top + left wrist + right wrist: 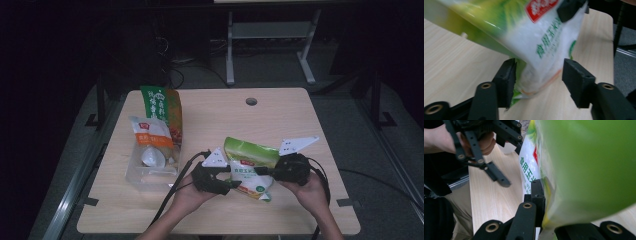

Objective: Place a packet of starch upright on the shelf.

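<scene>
Black jaws of the right gripper (541,220) clench a green-and-white bag (248,170) held above the worktop (280,120); the left gripper (539,77) straddles its lower corner, released. Closing there seems next.

Three food bags sit on one bench (210,125): one green-and-white bag (248,170), one orange-and-white bag (151,150), one green-and-orange bag (162,107). Two tongs: left (227,179), right (264,171).
</scene>
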Demonstrator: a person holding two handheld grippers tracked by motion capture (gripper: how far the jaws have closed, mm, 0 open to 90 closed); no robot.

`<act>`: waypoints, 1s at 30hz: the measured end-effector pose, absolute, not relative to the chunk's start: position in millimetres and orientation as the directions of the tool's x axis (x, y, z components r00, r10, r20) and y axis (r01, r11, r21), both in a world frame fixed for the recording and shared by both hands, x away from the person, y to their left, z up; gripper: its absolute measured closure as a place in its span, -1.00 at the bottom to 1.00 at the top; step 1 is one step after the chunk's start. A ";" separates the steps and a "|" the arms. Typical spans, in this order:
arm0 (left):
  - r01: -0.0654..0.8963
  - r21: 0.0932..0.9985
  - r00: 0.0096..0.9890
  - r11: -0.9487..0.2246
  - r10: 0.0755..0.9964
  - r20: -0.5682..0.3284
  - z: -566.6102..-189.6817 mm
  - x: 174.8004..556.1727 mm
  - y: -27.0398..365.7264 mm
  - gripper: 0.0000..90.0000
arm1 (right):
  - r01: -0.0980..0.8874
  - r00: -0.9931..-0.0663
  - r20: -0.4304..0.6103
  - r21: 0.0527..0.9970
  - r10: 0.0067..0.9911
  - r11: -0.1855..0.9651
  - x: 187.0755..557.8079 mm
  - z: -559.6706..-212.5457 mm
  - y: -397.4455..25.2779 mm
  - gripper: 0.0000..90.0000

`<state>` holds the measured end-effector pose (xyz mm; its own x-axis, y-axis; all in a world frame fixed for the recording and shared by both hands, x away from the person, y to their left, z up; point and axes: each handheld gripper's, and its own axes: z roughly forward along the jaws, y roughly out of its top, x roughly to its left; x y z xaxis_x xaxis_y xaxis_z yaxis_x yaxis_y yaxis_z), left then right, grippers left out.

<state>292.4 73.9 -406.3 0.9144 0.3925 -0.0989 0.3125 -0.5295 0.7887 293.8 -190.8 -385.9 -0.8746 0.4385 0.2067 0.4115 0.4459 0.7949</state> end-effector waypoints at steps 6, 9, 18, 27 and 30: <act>0.316 0.788 0.915 -0.529 0.389 -0.106 -405.6 298.3 68.8 0.48 | 0.398 -0.877 0.181 0.793 0.445 0.462 293.0 -385.2 -188.6 0.96; 0.333 0.786 0.910 -0.520 0.396 -0.124 -404.3 300.4 69.0 0.72 | 0.396 -0.874 0.165 0.786 0.456 0.475 292.4 -384.9 -187.3 0.95; 0.314 0.779 0.906 -0.543 0.417 -0.075 -403.0 294.9 66.1 0.95 | 0.396 -0.872 0.149 0.775 0.467 0.493 292.8 -384.7 -183.6 0.92; 0.308 0.787 0.903 -0.535 0.425 -0.064 -402.8 288.8 70.6 0.91 | 0.407 -0.871 0.171 0.777 0.461 0.481 293.8 -384.5 -182.5 0.98; 0.300 0.784 0.910 -0.544 0.410 -0.063 -401.2 286.8 75.7 0.72 | 0.429 -0.860 0.196 0.778 0.472 0.459 295.1 -384.5 -186.0 0.99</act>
